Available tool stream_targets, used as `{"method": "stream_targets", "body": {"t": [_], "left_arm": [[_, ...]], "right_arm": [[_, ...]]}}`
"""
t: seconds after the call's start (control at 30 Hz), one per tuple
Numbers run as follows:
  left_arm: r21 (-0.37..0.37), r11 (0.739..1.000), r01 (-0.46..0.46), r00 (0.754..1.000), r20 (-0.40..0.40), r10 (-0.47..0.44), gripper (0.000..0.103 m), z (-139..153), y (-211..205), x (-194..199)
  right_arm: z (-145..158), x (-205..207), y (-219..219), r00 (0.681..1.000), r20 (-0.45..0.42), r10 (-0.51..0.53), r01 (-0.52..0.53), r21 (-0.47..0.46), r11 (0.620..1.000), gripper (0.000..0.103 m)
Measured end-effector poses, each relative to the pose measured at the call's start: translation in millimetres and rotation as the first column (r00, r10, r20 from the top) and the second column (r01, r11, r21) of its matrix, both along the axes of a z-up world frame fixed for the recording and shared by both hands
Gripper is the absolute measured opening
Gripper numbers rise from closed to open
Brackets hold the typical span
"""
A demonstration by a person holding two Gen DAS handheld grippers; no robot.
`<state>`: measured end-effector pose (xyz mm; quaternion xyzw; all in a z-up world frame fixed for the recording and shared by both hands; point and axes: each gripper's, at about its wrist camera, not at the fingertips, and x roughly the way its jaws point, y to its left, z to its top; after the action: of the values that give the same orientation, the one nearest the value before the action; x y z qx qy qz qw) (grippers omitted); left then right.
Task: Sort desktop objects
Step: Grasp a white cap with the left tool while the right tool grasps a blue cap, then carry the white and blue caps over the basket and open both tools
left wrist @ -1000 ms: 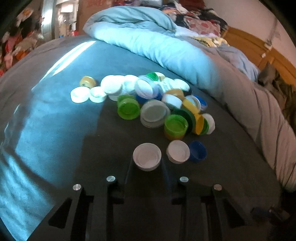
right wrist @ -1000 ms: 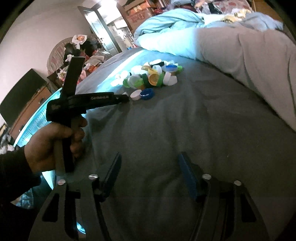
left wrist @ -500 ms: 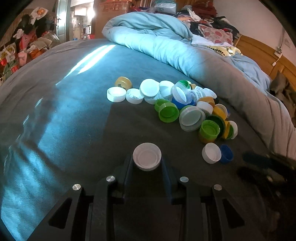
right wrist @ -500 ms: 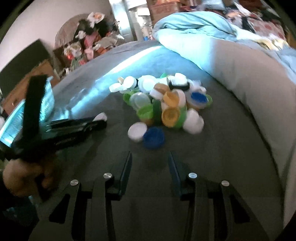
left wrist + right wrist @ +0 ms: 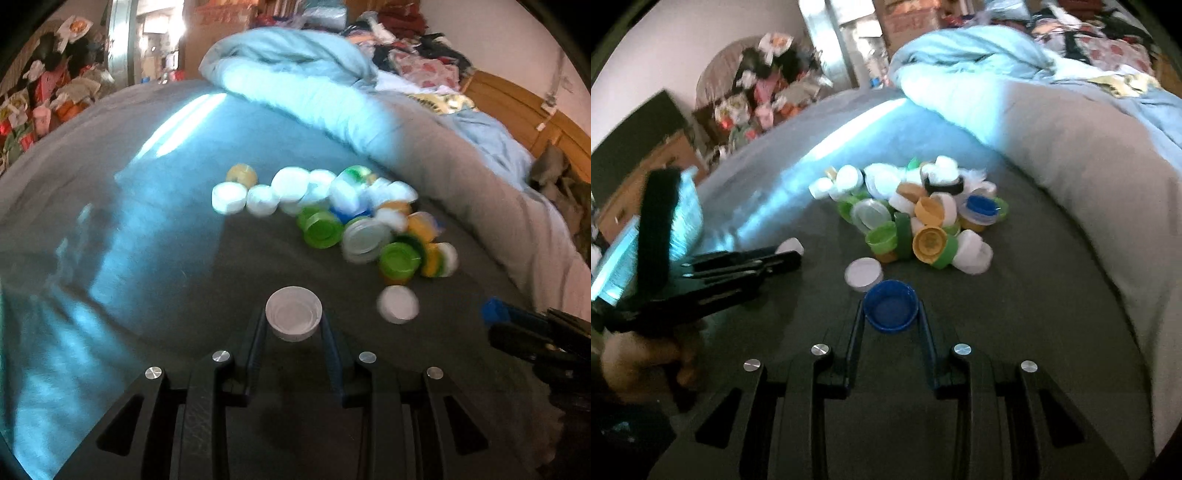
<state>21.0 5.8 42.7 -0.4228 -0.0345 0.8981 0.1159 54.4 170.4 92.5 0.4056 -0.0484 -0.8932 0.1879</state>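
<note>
A pile of bottle caps (image 5: pixel 343 218), white, green, yellow and blue, lies on the grey bedsheet (image 5: pixel 147 258); the pile also shows in the right wrist view (image 5: pixel 916 214). My left gripper (image 5: pixel 293 325) is shut on a white cap (image 5: pixel 293 314), open side up, and shows in the right wrist view (image 5: pixel 783 256) at the left. My right gripper (image 5: pixel 891 314) has its fingers closed around a blue cap (image 5: pixel 891 306), and shows in the left wrist view (image 5: pixel 517 325) at the right edge. A loose white cap (image 5: pixel 863 274) lies just beyond the blue one.
A rolled light-blue duvet (image 5: pixel 314 92) lies behind the pile and runs along the right side. A wooden headboard (image 5: pixel 517 107) stands at the back right. Clutter and a doorway (image 5: pixel 147 44) are at the far left. A dark cabinet (image 5: pixel 631 140) stands beyond the bed's left edge.
The right gripper moved forward to the blue cap and its fingers closed around it. The left gripper, still holding the white cap, drew back and left from the pile.
</note>
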Motion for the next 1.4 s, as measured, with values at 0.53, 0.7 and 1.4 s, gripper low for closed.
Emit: {"method": "stream_targets", "body": {"t": [0.53,0.7,1.4], "left_arm": [[-0.013,0.996,0.085,0.979,-0.184,-0.086,0.032,152,-32,114],[0.018,0.998,0.067,0.977,-0.205,-0.062,0.032,164,-39,116],[0.069,0.965,-0.254,0.903,-0.341,0.262,0.032,228,-178,139]], "right_arm": [[136,96,-22,0.989,-0.142,-0.029,0.022,-0.051,0.998,0.026],[144,82,-36,0.987,-0.163,0.003,-0.007,-0.021,1.000,0.026],[189,18,-154,0.948,-0.257,0.188,-0.213,-0.074,0.974,0.026]]}}
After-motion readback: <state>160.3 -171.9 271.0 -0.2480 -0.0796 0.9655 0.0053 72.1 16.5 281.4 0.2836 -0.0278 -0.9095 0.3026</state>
